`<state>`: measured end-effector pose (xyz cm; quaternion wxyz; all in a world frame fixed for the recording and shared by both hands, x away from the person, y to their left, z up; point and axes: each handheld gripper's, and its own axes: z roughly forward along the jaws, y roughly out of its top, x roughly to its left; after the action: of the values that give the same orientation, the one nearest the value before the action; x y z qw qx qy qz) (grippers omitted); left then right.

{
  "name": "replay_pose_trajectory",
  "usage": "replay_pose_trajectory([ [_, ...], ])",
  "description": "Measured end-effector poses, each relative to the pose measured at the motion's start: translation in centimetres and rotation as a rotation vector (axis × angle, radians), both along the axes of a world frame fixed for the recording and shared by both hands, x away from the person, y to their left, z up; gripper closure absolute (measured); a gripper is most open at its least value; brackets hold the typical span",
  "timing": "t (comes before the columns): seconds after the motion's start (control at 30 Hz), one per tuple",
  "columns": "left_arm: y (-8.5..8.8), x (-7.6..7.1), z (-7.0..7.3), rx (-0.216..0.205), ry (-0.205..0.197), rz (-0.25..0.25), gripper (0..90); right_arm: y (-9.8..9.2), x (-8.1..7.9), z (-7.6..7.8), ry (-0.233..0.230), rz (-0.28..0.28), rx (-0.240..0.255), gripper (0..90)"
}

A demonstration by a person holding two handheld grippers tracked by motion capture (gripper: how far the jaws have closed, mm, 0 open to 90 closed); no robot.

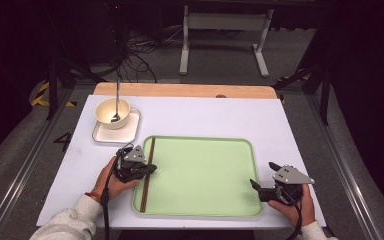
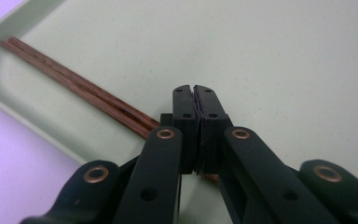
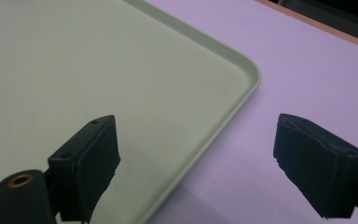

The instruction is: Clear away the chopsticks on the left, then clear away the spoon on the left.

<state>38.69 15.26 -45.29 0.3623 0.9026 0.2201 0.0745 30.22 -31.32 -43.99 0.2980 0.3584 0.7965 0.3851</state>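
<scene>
In my left hand (image 1: 111, 181) the left gripper (image 1: 152, 169) sits low over the near-left part of the green tray (image 1: 205, 172), and its jaws are pressed together with nothing visible between the pads. In the left gripper view the two black pads meet flat, face to face. The chopsticks (image 1: 147, 175) lie right under that gripper: a pair of dark brown wooden sticks, side by side and touching, resting flat on the tray floor just inside its left rim. In the left gripper view the chopsticks (image 2: 81, 89) run from beneath my closed jaws away to the upper left, toward the tray's (image 2: 279, 60) corner. I cannot tell whether the pad tips touch the sticks or only hang just above them.

My right gripper (image 1: 263, 185) rests at the tray's near-right corner, held in my right hand (image 1: 296, 204), with its jaws spread wide and empty. In the right gripper view one pad hangs over the tray (image 3: 249, 70) and the other over the white table (image 3: 307, 60), the rim running between them.

Farther off, beyond my left gripper and past the tray's far-left corner, a cream bowl (image 1: 112, 113) stands on a small white square plate (image 1: 133, 129), with a metal spoon (image 1: 116, 102) leaning upright in it.
</scene>
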Motion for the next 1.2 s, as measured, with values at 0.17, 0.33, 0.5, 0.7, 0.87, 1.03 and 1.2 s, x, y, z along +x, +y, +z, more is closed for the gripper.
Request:
replay_pose_trajectory([
  [0.17, 0.1, 0.0, 0.1, 0.0, -0.01, 0.0, 88.2, -0.1, 0.1, 0.0, 0.001, -0.002, -0.001, 14.4],
  [0.33, 0.0, -0.5, 0.6, 0.0, -0.041, -0.018, 87.5, -0.1, 0.1, -0.1, 0.002, 0.006, -0.009, 14.1],
  [0.5, 0.1, -1.2, 1.4, -0.006, -0.101, -0.04, 84.0, -0.2, 0.2, -0.2, 0.005, 0.0, -0.005, 14.2],
  [0.7, 0.3, -1.9, 2.3, -0.026, -0.149, -0.041, 72.9, -0.2, 0.3, -0.3, 0.008, 0.0, -0.01, 14.2],
  [0.87, 0.9, -2.2, 3.0, -0.038, -0.186, -0.017, 62.9, -0.3, 0.3, -0.3, 0.008, 0.0, -0.01, 14.2],
  [1.03, 1.8, -2.5, 3.8, -0.054, -0.227, 0.028, 51.7, -0.1, 0.3, -0.2, 0.004, 0.006, -0.008, 14.2],
  [1.2, 3.0, -2.4, 4.7, -0.078, -0.259, 0.08, 41.9, -0.2, 0.4, -0.3, 0.009, 0.006, -0.005, 14.2],
])
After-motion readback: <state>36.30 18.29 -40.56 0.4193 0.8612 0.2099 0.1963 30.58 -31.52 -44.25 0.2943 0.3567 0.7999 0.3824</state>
